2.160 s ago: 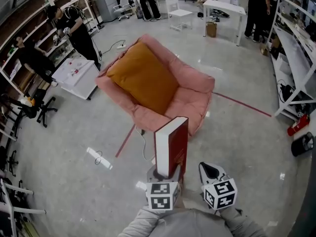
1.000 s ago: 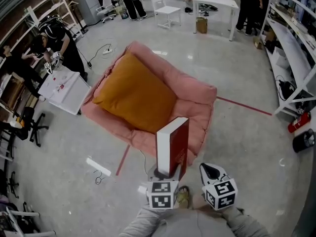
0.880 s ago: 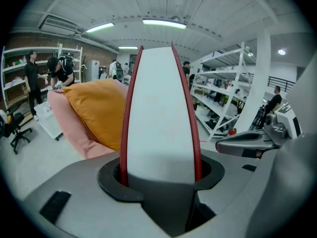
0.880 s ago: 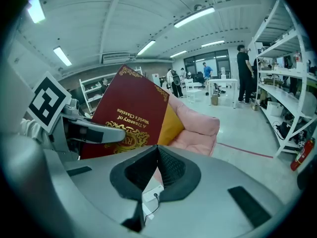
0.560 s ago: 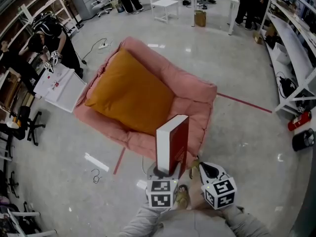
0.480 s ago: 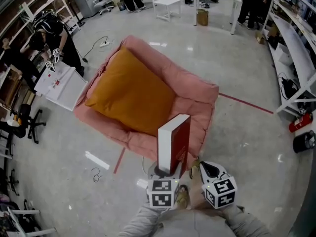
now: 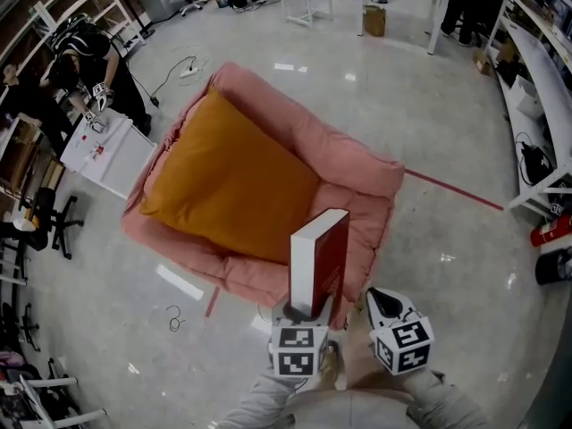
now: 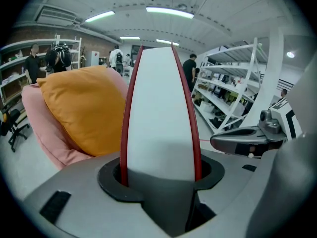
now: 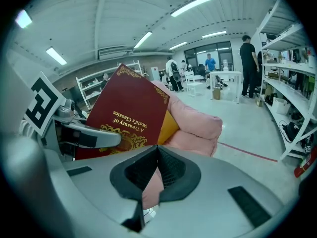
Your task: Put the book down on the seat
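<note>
Currently, we are holding one red hardback book (image 7: pixel 320 262), stiff and likely heavy, upright before the pink seat's (image 7: pixel 357 164) near edge. The left gripper's (image 7: pixel 302 311) fingers are clamping its lower end across both covers. The right gripper's (image 7: pixel 382 304) fingers are lying together, empty.

The left gripper (image 7: pixel 301 315) holds a red book (image 7: pixel 319 262) upright at the near edge of a pink seat (image 7: pixel 356 164) bearing an orange cushion (image 7: pixel 223 181).

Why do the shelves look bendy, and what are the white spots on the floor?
Right gripper view: the wide-angle lens bows the shelves and darkens the corners. Left gripper view: the close book bulges likewise. Head view: the glossy floor mirrors ceiling lights.
</note>
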`<state>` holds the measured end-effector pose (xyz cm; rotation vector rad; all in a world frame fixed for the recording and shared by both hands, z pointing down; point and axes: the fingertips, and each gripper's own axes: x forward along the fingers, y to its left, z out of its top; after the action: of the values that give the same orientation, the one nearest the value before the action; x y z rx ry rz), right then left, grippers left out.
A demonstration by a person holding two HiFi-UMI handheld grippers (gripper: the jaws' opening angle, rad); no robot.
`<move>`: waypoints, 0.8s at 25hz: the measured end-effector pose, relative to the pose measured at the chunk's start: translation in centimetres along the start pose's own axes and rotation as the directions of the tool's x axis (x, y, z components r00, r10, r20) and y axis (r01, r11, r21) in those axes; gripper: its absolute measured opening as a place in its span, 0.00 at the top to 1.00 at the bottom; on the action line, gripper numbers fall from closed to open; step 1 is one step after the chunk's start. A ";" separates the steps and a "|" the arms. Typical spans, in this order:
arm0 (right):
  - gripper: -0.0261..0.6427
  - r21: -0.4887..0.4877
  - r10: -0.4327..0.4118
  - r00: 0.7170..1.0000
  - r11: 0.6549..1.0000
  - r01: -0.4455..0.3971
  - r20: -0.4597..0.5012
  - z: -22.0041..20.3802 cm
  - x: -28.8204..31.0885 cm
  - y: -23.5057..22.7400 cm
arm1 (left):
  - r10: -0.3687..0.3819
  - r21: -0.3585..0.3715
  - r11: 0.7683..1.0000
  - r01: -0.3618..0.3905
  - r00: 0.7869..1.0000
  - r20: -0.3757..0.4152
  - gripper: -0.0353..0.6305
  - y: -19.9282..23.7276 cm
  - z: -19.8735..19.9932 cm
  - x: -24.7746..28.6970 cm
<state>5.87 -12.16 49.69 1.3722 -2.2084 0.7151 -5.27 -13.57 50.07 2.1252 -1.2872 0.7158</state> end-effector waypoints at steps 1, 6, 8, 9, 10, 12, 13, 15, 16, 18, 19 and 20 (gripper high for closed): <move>0.95 0.004 -0.001 1.000 1.000 0.001 -0.004 0.2 0.5 -0.6 | 0.001 0.000 1.000 -0.001 1.000 -0.006 0.57 0.0 0.3 0.7; 0.95 0.026 -0.002 1.000 1.000 0.002 -0.021 0.6 2.9 -2.6 | 0.007 -0.010 1.000 -0.007 0.999 -0.041 0.57 0.8 0.4 4.1; 0.95 0.034 0.000 1.000 0.999 0.001 -0.025 0.8 4.0 -3.3 | 0.011 -0.016 1.000 -0.012 0.998 -0.063 0.57 1.1 0.1 5.6; 0.95 0.036 0.001 1.000 0.999 0.000 -0.027 0.8 4.5 -3.7 | 0.014 -0.015 1.000 -0.015 0.997 -0.070 0.57 1.2 0.1 6.3; 0.95 0.036 0.001 1.000 0.999 0.000 -0.029 0.9 5.0 -4.0 | 0.014 -0.014 1.000 -0.015 0.997 -0.078 0.57 1.4 0.1 7.1; 0.95 0.039 0.002 0.999 0.999 -0.001 -0.037 0.9 6.1 -4.7 | 0.010 -0.016 1.000 -0.012 0.995 -0.101 0.57 1.5 -0.2 8.7; 0.95 0.041 0.003 0.999 0.999 -0.001 -0.042 0.8 6.6 -5.1 | 0.008 -0.019 1.000 -0.010 0.994 -0.113 0.57 1.6 -0.3 9.5; 0.95 0.047 0.002 0.999 0.999 0.001 -0.054 0.7 7.7 -5.7 | 0.006 -0.021 1.000 -0.009 0.991 -0.134 0.57 1.9 -0.5 11.0; 0.95 0.049 0.000 0.998 0.999 0.003 -0.062 0.6 8.3 -6.0 | 0.004 -0.022 1.000 -0.007 0.989 -0.146 0.57 2.0 -0.6 11.8; 0.95 0.056 -0.005 0.997 0.998 0.009 -0.076 0.4 9.2 -6.7 | -0.002 -0.027 1.000 -0.002 0.985 -0.171 0.57 2.2 -0.8 13.3; 0.95 0.061 -0.008 0.997 0.998 0.013 -0.082 0.2 9.5 -7.0 | -0.006 -0.030 1.000 0.000 0.983 -0.184 0.57 2.3 -1.0 14.0; 0.95 0.068 -0.010 0.996 0.998 0.016 -0.087 0.0 9.9 -7.4 | -0.008 -0.034 0.999 0.002 0.980 -0.196 0.57 2.3 -1.2 14.7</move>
<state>8.54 -21.65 57.13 1.3601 -2.1239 0.8367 -1.65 -22.65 61.41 1.9753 -1.1788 0.8724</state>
